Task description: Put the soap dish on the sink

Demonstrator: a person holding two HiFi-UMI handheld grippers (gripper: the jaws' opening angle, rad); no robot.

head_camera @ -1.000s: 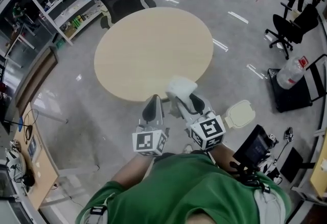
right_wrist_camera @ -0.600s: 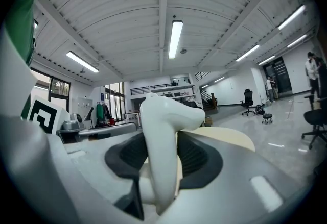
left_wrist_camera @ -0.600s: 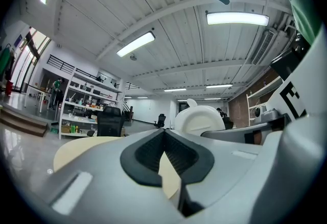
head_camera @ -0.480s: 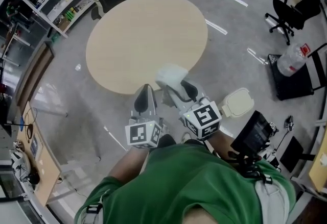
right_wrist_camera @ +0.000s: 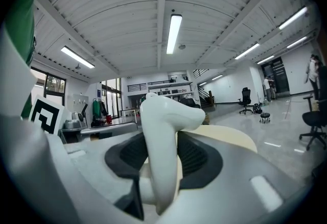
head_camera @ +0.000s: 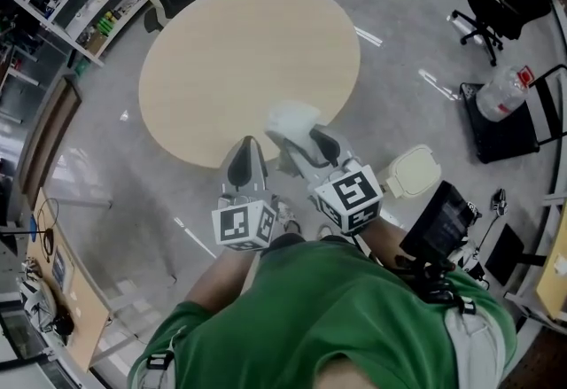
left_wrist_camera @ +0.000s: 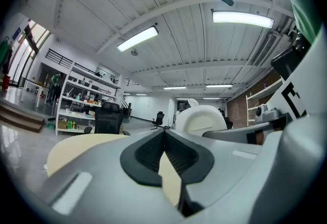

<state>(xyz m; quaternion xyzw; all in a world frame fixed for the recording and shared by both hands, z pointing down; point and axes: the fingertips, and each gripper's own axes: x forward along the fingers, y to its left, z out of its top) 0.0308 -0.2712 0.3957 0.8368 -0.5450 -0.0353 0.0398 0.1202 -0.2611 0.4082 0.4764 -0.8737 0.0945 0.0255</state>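
Above the person's green shirt [head_camera: 337, 316], the left gripper [left_wrist_camera: 164, 139] has its jaws pressed together with nothing between them. Beside it, the right gripper [right_wrist_camera: 161, 154] clamps a white moulded plastic soap dish [right_wrist_camera: 162, 131] on edge. The dish is held in the air at the near rim of the round beige table [head_camera: 248, 59], and a second ago both grippers were further back from that rim.

The soap dish [head_camera: 291, 120] in the right claw [head_camera: 306, 148] hangs over the table's [head_camera: 239, 59] near edge, left claw [head_camera: 245, 150] just beside.
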